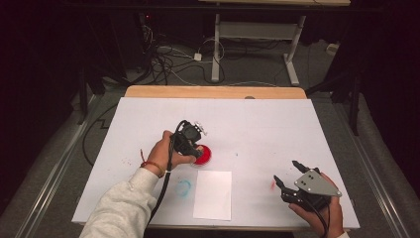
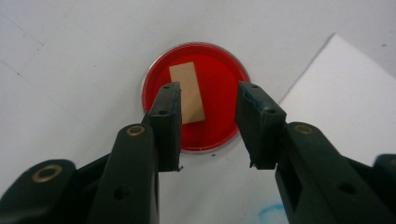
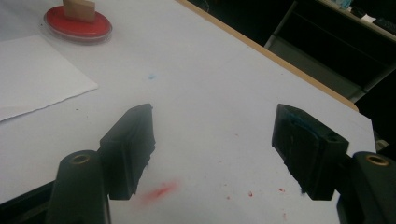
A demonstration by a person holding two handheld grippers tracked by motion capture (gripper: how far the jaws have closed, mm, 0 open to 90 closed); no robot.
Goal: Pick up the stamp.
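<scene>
A round red ink pad (image 1: 205, 155) (image 2: 215, 74) (image 3: 77, 27) lies near the middle of the white table cover. A small tan wooden block (image 2: 187, 91) (image 3: 78, 9) stands on it. My left gripper (image 1: 197, 148) (image 2: 209, 93) hangs over the pad with its jaws apart. The block lies partly behind the left jaw, and the right jaw stands clear of it. My right gripper (image 1: 286, 171) (image 3: 212, 112) rests low at the front right, wide open with nothing between its jaws, above a red smear (image 1: 273, 185) (image 3: 161, 191).
A white paper sheet (image 1: 213, 195) (image 2: 345, 102) (image 3: 32, 79) lies just in front of the pad. A blue ring-shaped smear (image 1: 183, 187) marks the cover to its left. The wooden table edge (image 1: 213, 91) runs along the far side, with desk legs and cables beyond.
</scene>
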